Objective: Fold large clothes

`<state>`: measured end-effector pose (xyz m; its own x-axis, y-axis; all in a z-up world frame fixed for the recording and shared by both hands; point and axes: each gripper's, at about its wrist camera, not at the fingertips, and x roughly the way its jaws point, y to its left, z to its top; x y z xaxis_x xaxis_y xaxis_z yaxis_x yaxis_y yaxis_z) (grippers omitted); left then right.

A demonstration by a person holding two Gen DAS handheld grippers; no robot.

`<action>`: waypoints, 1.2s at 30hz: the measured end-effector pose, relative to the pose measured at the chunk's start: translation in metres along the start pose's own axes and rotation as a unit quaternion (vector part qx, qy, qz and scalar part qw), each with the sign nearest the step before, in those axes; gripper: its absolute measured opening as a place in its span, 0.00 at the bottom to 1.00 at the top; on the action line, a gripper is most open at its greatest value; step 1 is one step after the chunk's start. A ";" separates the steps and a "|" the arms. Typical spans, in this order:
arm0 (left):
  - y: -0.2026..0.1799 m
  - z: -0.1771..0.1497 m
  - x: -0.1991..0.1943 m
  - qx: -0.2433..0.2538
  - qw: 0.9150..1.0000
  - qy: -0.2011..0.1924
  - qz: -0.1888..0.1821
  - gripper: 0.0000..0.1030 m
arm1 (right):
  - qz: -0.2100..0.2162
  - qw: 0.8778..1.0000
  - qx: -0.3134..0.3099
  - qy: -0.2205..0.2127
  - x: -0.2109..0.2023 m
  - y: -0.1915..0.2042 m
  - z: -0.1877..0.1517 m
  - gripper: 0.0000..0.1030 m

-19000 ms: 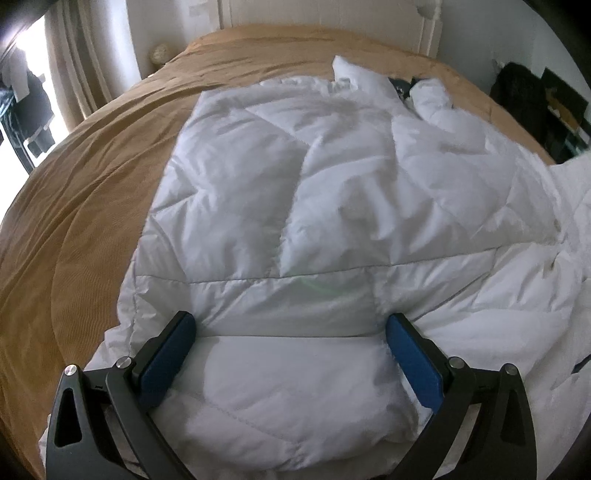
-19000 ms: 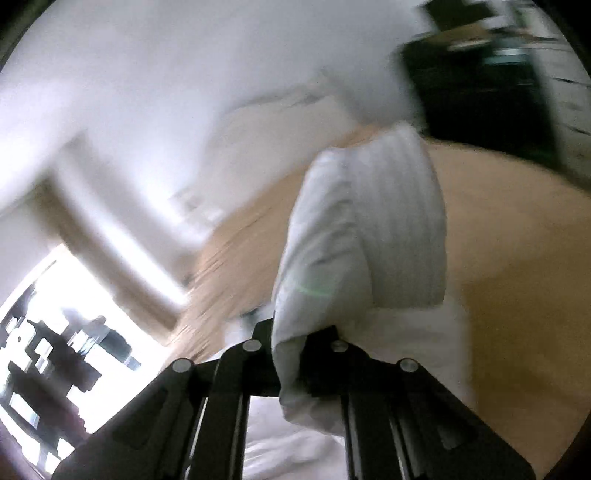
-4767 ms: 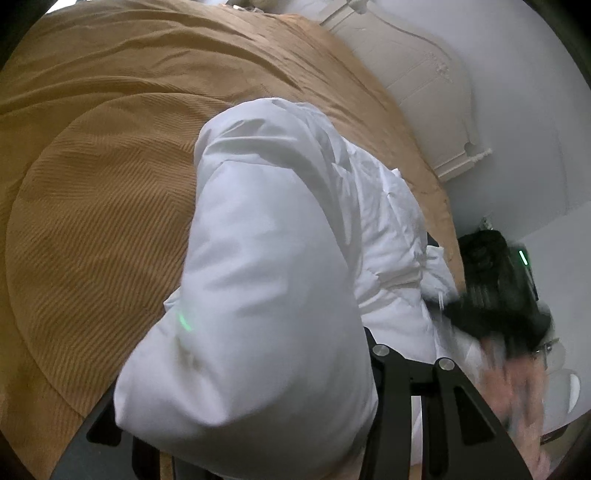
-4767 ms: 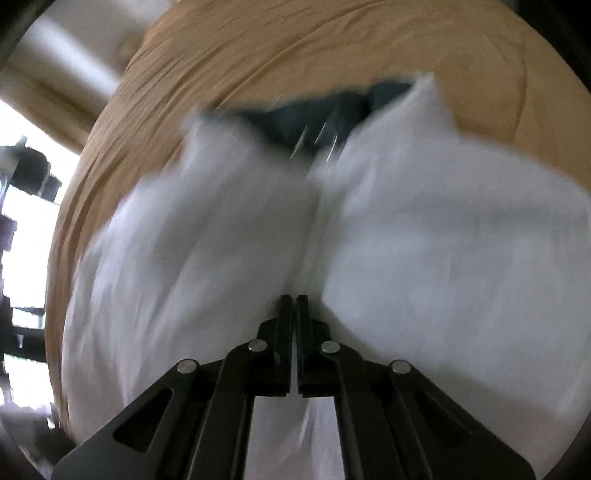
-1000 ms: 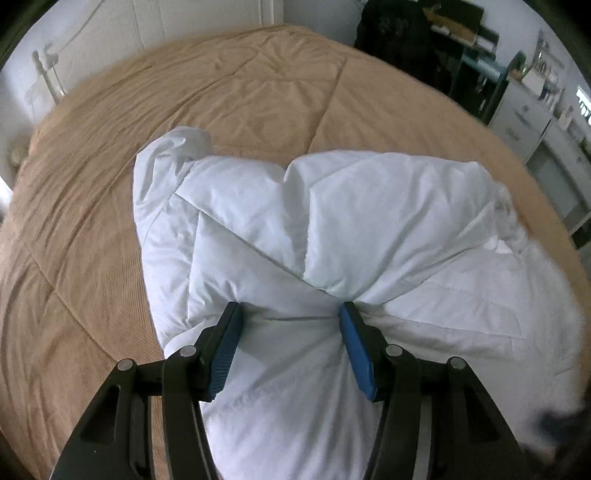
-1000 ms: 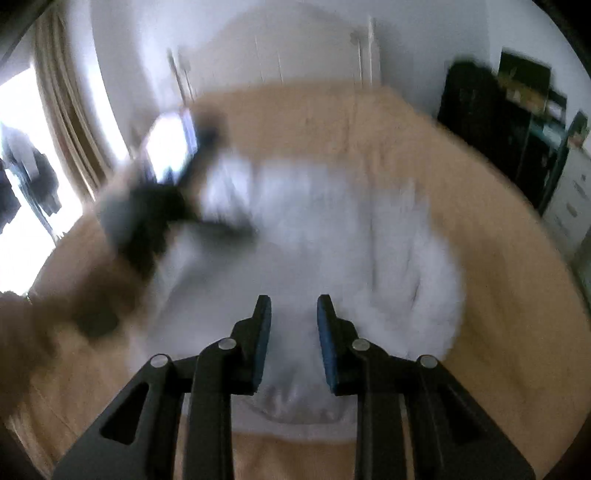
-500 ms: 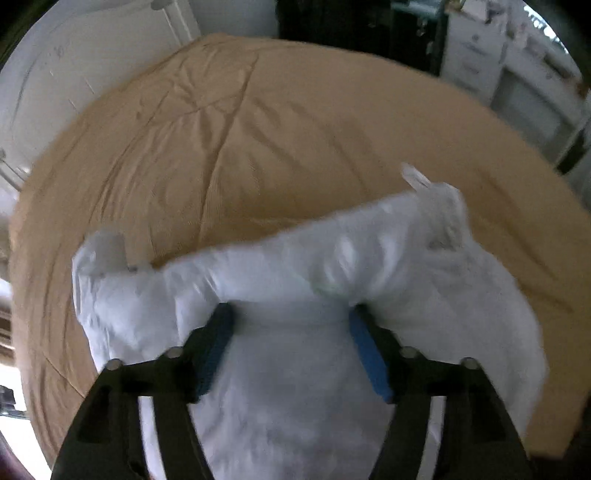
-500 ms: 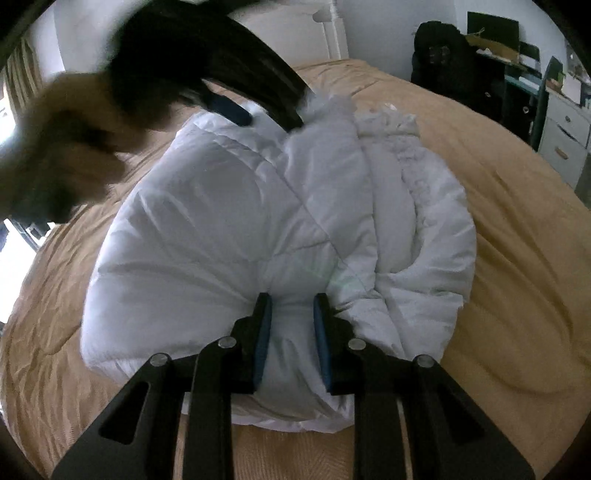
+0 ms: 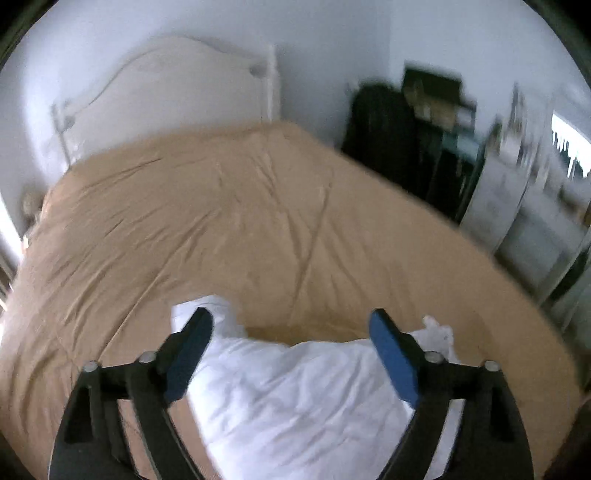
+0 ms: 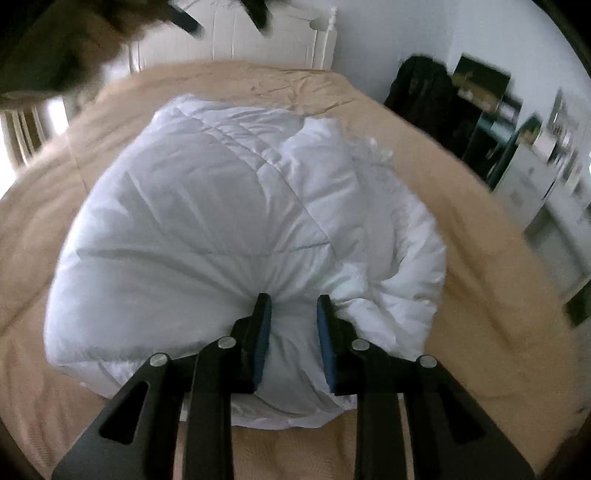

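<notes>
**Two tools over a folded white jacket on a bed**

Right tool (image 10: 291, 306): blue pads pressed into the near edge of the white jacket (image 10: 207, 221), a puffed ridge of fabric bunched between them; clamped on the jacket, pads parted only by the pinched bulge.

Left tool (image 9: 290, 328): blue pads (image 9: 393, 354) set wide apart, nothing held between them; raised above the jacket (image 9: 295, 398), with white fabric and bed cover visible in the gap. Contact with the fabric below: cannot tell.

White jacket: quilted, padded, folded into a rounded bundle; lying on the tan bedspread (image 10: 461, 258) toward the near edge of the bed, looser folds and a crinkled edge on its right side.

Tan bedspread (image 9: 221, 221): creased, covering the whole bed.

White headboard (image 9: 177, 88): at the far end of the bed, against a pale wall.

Dark furniture (image 10: 443, 99): right of the bed, blurred; contents unreadable.

Blurred dark shape (image 10: 59, 33): upper left of right wrist view, not identifiable.
</notes>
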<state>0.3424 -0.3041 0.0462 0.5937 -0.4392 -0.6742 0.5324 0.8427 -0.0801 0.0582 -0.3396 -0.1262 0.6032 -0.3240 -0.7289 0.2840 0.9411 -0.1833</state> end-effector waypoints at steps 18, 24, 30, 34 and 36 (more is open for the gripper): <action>0.148 -0.184 0.123 -0.355 0.889 0.145 -0.249 0.99 | 0.208 0.909 0.329 0.151 0.062 -0.120 -0.023 1.00; 0.120 -0.175 0.182 -0.385 0.850 0.164 -0.319 1.00 | 0.385 0.813 0.404 0.167 0.112 -0.132 -0.049 1.00; 0.113 -0.160 0.186 -0.384 0.847 0.170 -0.327 0.80 | 0.410 0.811 0.390 0.148 0.116 -0.129 -0.029 0.77; 0.131 -0.142 0.142 -0.363 0.854 0.151 -0.340 0.72 | 0.434 0.813 0.366 0.131 0.085 -0.120 -0.009 0.64; 0.139 -0.131 0.110 -0.327 0.873 0.137 -0.335 0.72 | 0.458 0.805 0.356 0.121 0.067 -0.109 0.001 0.63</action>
<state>0.4028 -0.1946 -0.1354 0.0676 -0.8867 -0.4574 0.1928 0.4614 -0.8660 0.0686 -0.4639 -0.1543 0.6641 0.5841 -0.4668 0.2111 0.4524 0.8665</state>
